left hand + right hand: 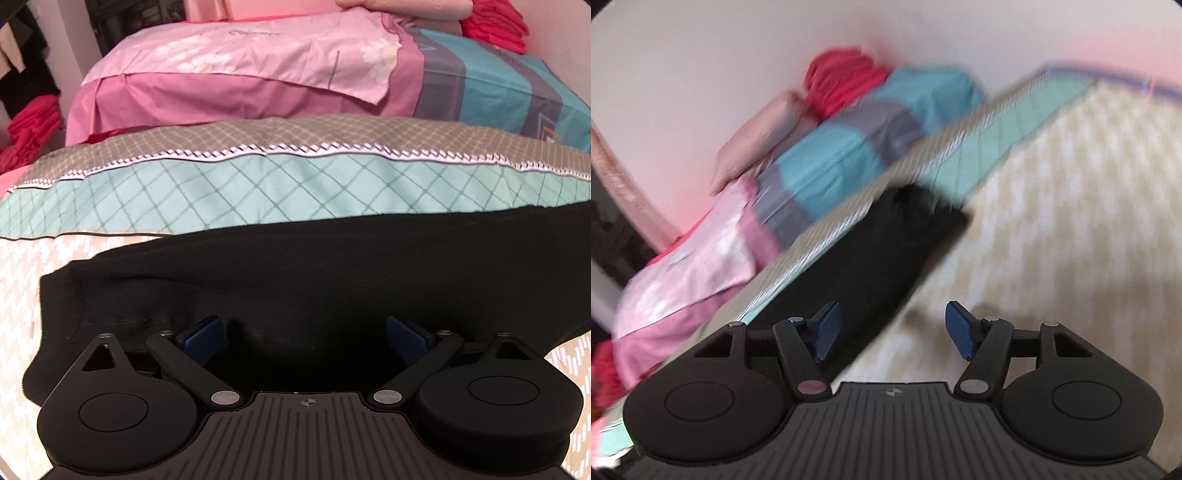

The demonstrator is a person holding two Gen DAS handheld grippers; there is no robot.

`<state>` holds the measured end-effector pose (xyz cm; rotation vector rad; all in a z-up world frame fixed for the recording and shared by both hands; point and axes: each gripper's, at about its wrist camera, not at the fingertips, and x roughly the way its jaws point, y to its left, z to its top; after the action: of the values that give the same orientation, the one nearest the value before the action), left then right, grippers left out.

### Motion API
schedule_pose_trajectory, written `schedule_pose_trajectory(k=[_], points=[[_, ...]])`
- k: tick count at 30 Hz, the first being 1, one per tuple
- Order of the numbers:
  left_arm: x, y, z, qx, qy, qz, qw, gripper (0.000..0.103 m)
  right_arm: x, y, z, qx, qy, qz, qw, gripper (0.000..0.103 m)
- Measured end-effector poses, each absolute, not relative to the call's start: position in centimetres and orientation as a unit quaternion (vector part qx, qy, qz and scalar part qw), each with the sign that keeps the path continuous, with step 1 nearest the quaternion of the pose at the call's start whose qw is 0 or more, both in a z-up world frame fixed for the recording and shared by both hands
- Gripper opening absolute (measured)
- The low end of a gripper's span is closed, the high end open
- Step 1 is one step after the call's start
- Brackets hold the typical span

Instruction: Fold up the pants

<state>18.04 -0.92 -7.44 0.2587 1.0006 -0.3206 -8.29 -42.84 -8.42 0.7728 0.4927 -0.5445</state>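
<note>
Hovering left tool (306, 338) agape over black pants (295, 266)

The right gripper (892, 328), its blue-padded jaws spread apart and empty, hovers over a bed spread with a beige-and-white patterned sheet (1063, 229). Black fabric pants (879, 254) lie flat just ahead, alongside the sheet's mint-green border; the view is motion-blurred.

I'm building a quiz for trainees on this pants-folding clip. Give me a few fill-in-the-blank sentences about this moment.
1. The pants are ____ in colour.
2. Both the left gripper and the right gripper stand ____, holding nothing.
3. The pads on the fingers are ____.
4. The right wrist view is ____, unlike the sharp left one.

Missing words: black; open; blue; blurred
</note>
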Motion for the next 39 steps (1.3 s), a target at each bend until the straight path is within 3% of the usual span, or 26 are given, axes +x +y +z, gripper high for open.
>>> schedule_pose_trajectory(k=[6, 10, 14, 16, 23, 25, 27, 29, 32, 35, 37, 38, 39], points=[[18.6, -0.6, -8.9, 0.113, 0.489, -0.148, 0.852, 0.103, -5.0, -42.9, -9.2, 0.424, 0.297, -0.195, 0.833, 0.082], [18.6, -0.4, -8.9, 0.105, 0.492, -0.148, 0.851, 0.103, -3.1, -44.9, -10.4, 0.467, 0.251, -0.153, 0.834, 0.083], [18.5, -0.4, -9.0, 0.105, 0.492, -0.144, 0.852, 0.103, -2.9, -47.4, -12.4, 0.514, 0.178, -0.155, 0.825, 0.066], [18.5, -0.4, -9.0, 0.104, 0.491, -0.144, 0.853, 0.103, -4.0, -47.8, -13.4, 0.557, 0.132, -0.162, 0.804, 0.063], [18.4, -0.5, -9.2, 0.109, 0.484, -0.141, 0.857, 0.103, -2.3, -45.5, -12.5, 0.504, 0.183, -0.107, 0.837, 0.077], [18.4, -0.7, -9.2, 0.111, 0.483, -0.136, 0.858, 0.103, -1.7, -46.3, -12.7, 0.519, 0.174, -0.11, 0.83, 0.073], [18.2, -0.9, -9.2, 0.114, 0.484, -0.132, 0.857, 0.103, -2.0, -47.2, -13.1, 0.538, 0.148, -0.133, 0.819, 0.051], [18.3, -0.9, -9.1, 0.116, 0.486, -0.13, 0.856, 0.103, -2.6, -47.1, -14.1, 0.58, 0.124, -0.167, 0.788, 0.04], [18.2, -1.0, -9.1, 0.118, 0.484, -0.129, 0.857, 0.103, -1.2, -45.3, -13.5, 0.503, 0.171, -0.129, 0.838, 0.044], [18.1, -0.9, -9.1, 0.119, 0.481, -0.13, 0.859, 0.103, 0.0, -44.2, -12.6, 0.459, 0.194, -0.116, 0.859, 0.055], [18.1, -0.9, -9.1, 0.119, 0.482, -0.129, 0.859, 0.103, 0.2, -44.4, -12.6, 0.473, 0.197, -0.13, 0.849, 0.039], [18.1, -1.0, -9.1, 0.12, 0.482, -0.129, 0.858, 0.103, 0.4, -44.1, -12.4, 0.455, 0.213, -0.152, 0.851, 0.017], [18.1, -1.0, -9.1, 0.121, 0.482, -0.13, 0.858, 0.103, 0.7, -43.7, -11.9, 0.423, 0.23, -0.163, 0.861, 0.016]])
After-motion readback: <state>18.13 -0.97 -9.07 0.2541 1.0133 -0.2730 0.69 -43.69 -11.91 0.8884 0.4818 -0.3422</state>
